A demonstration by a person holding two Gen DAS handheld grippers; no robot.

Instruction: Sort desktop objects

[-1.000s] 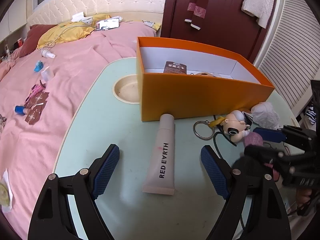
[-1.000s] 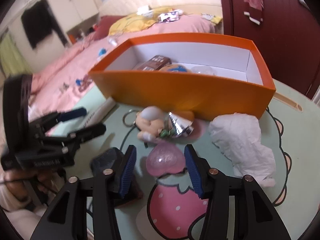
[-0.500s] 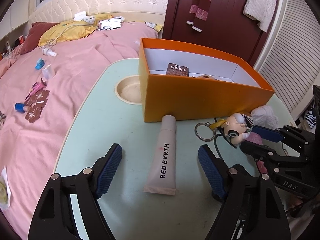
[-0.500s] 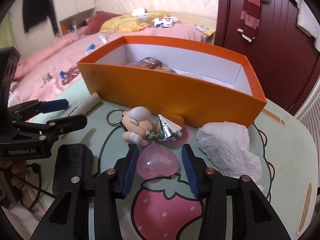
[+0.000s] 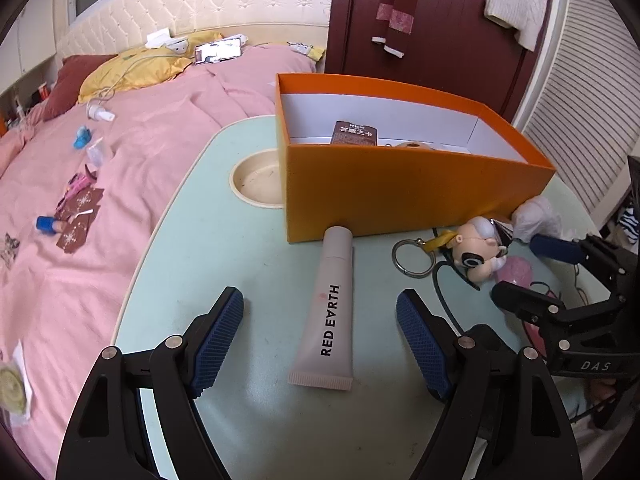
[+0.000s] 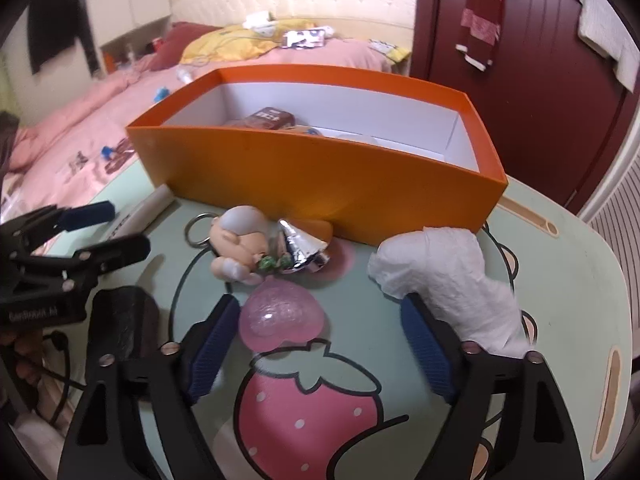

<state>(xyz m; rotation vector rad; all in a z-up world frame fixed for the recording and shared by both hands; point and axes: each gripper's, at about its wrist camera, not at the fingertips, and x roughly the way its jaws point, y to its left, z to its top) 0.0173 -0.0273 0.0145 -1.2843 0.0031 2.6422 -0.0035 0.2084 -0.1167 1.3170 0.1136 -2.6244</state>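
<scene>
1. Left gripper angles down over table, jaws apart, straddling one RED EARTH tube, no contact.
2. Right gripper jaws just opened wide; one pink heart rests between, unclamped.
3. One orange box behind; one doll keychain, one tissue wad.

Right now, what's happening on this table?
A person with two handheld grippers is sorting clutter into the orange box. The left gripper hangs open around the RED EARTH tube, not touching. The right gripper has just been opening; the pink heart lies on the table between its jaws, unheld.
</scene>
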